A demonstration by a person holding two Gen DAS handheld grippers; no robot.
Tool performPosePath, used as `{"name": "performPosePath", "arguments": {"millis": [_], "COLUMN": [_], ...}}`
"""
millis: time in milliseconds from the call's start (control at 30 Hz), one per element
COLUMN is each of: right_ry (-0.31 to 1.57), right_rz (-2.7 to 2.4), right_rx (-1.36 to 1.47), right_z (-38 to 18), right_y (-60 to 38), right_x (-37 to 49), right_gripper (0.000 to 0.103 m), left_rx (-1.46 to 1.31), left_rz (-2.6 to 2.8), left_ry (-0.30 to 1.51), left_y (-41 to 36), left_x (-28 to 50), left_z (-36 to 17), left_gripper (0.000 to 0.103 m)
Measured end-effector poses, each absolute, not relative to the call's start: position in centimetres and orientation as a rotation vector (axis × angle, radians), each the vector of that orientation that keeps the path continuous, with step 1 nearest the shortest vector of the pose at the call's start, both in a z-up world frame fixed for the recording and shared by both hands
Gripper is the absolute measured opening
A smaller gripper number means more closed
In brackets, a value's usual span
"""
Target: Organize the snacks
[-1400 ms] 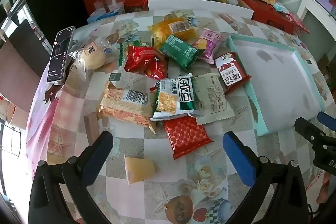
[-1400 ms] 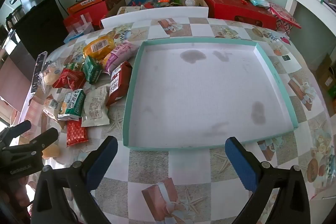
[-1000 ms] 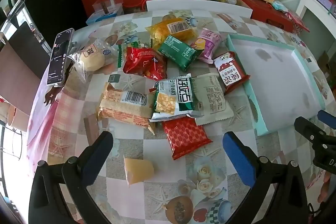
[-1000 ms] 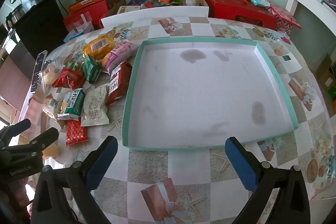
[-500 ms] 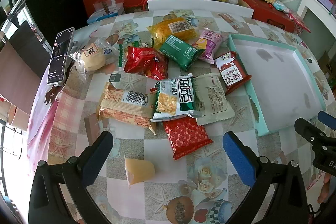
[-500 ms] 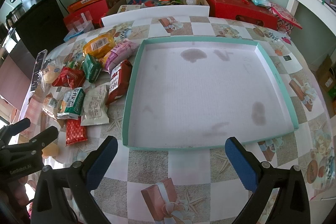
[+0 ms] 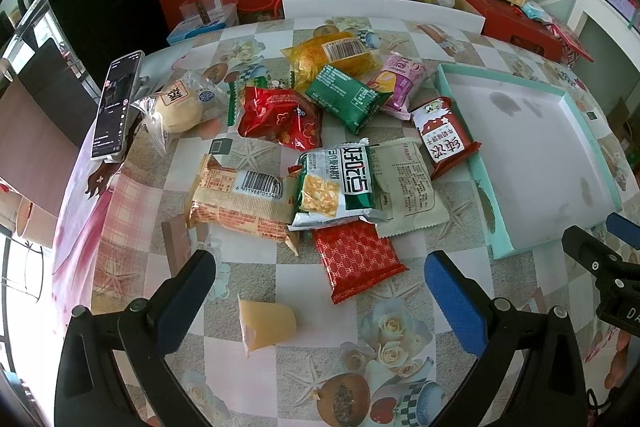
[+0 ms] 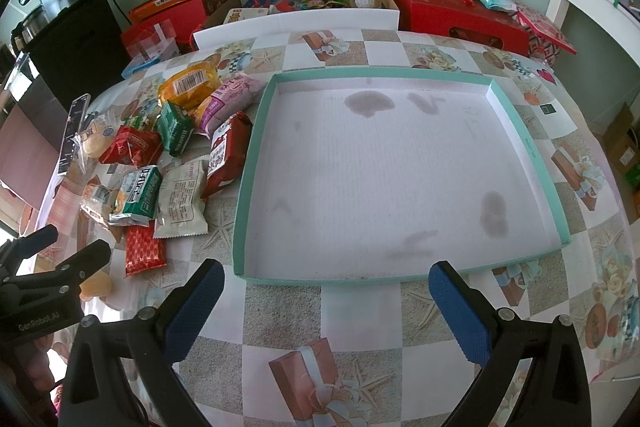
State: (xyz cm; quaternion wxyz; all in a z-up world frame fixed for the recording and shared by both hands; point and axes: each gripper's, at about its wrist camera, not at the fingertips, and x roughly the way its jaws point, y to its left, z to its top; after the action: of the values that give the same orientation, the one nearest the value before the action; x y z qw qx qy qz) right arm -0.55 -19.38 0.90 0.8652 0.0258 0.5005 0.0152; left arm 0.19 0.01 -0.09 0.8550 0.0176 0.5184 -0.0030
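Both grippers hover low over the table, each with its blue-padded fingers spread wide and nothing between them. The left gripper (image 7: 320, 291) points at the heap of snacks, its fingers standing either side of a small yellow wedge (image 7: 266, 323) and a flat red packet (image 7: 356, 259) with a gold lattice print. The right gripper (image 8: 326, 301) faces the near rim of the tray (image 8: 540, 163), a shallow square box with teal walls and a white, ribbed, stained floor that holds nothing. The snacks lie left of the tray on a glossy checkered tablecloth (image 8: 360, 327): crinkly foil and plastic packets, among them a green-and-white bag (image 7: 336, 183), a tan biscuit pack (image 7: 244, 203) and a dark red packet (image 7: 442, 141) leaning on the tray's wall.
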Motion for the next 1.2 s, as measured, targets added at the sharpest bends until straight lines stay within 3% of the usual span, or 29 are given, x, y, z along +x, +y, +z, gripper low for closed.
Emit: {"name": "performPosePath", "arguments": {"millis": [1200], "right_ry": [1.053], "right_rz": [0.035], "right_rx": [0.053], "right_z": [0.5], "right_y": [-19.4], "right_x": [-0.7], "right_gripper": [0.103], "left_rx": [0.038], "left_rz": [0.004], "left_ry": [1.103], "left_y": [0.1], "left_x": [0.0], "left_z": [-0.4], "left_gripper": [0.103]}}
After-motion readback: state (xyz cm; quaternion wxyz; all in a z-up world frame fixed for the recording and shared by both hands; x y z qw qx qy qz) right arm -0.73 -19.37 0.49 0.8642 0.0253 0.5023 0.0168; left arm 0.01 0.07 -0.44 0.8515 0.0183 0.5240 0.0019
